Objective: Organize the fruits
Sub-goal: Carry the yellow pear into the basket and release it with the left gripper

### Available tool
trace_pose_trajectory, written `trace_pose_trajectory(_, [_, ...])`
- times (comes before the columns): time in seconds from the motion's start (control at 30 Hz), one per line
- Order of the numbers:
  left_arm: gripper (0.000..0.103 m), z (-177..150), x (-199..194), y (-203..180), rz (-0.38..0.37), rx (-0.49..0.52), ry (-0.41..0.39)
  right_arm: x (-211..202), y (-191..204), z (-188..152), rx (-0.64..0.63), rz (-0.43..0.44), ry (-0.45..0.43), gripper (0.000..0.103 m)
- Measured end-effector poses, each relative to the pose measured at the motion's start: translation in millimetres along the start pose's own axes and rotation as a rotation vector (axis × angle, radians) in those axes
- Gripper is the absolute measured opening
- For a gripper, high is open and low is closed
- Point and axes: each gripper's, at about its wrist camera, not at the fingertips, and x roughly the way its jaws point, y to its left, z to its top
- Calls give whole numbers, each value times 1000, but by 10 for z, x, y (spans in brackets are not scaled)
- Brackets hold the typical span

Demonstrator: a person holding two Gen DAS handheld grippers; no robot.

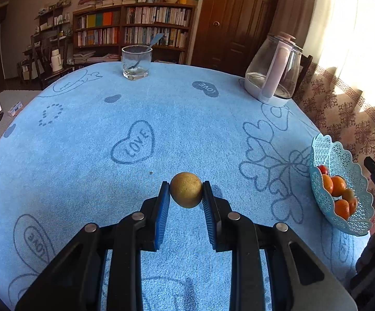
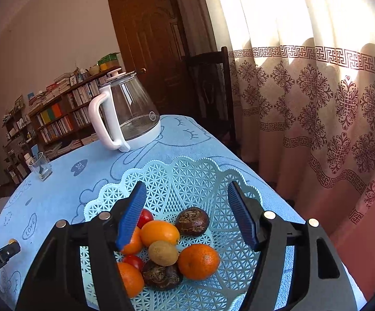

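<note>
Closest in, the left gripper point(image 1: 186, 190) has its blue pads clamped on a round yellow-brown fruit point(image 1: 186, 189), held just above the blue tablecloth point(image 1: 135, 119). That cloth is a soft towel-like cover printed with hearts, "LOVE" lettering and looping outlines, and it runs right to the table's edges.

Over on the right, the right gripper point(image 2: 186, 215) hangs over the pale blue lattice basket point(image 2: 187, 173) with its jaws standing apart and nothing pressed between the pads. Under it the basket's load sits in a huddle: oranges point(image 2: 199, 261), a small brown kiwi-like fruit point(image 2: 163, 253) in the middle, two dark wrinkled fruits point(image 2: 192, 220), and red tomatoes point(image 2: 145, 217) tucked behind the left finger. From the left wrist view the basket sits at the table's right edge, well apart from the held fruit.

Moving back across the cloth, a glass kettle point(image 2: 129, 111) with a white handle and base stands near the far right corner. A drinking glass point(image 1: 136, 62) with a blue spoon in it stands at the far edge, well apart from the kettle.

Beyond the table, a dark wooden chair point(image 2: 210, 88) sits against a patterned curtain point(image 2: 317, 98), bright with sunlight. A brown door point(image 1: 235, 18) stands behind, and long bookshelves point(image 1: 135, 26) packed with books line the far wall.
</note>
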Motion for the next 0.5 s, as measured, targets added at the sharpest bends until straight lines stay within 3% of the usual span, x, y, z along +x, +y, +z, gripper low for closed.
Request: trace_pose_trajectory(0.5, [26,75,37,-1061,-183,174,14,-8,8,-52,19,28,-4,75])
